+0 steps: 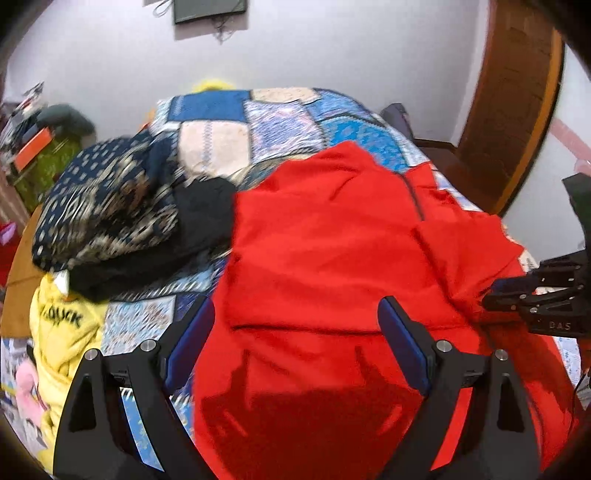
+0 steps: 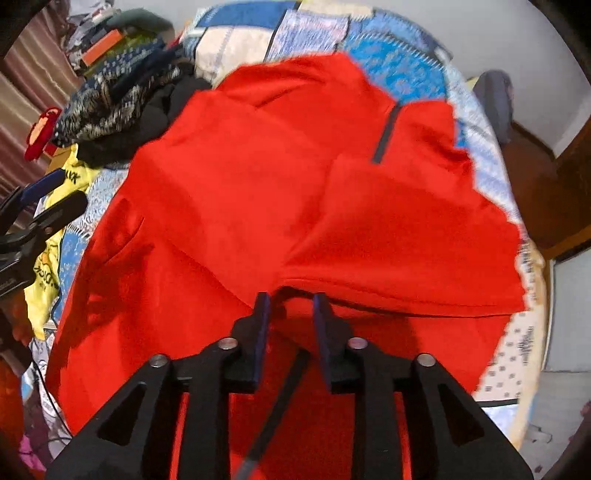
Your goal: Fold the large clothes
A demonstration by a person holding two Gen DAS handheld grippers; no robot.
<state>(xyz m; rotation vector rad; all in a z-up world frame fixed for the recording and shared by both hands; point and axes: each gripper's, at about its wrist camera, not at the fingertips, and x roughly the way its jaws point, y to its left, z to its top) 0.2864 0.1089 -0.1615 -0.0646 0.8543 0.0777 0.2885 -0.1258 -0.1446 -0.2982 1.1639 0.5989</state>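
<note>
We held the left claw wide open above the large red fabric garment, the right claw partly open astride its folded edge, which risked slipping loose.

Pale wall behind bed. Dark flat screen high on wall, wires hanging under it. Bed covered by patchwork blanket, blue, white, cream squares. Brown wooden door on right side. Brown floor beside bed. Messy shelf at left, with orange box and green cloth. Striped pinkish curtain at far left in right wrist view. Light soft, even.
</note>
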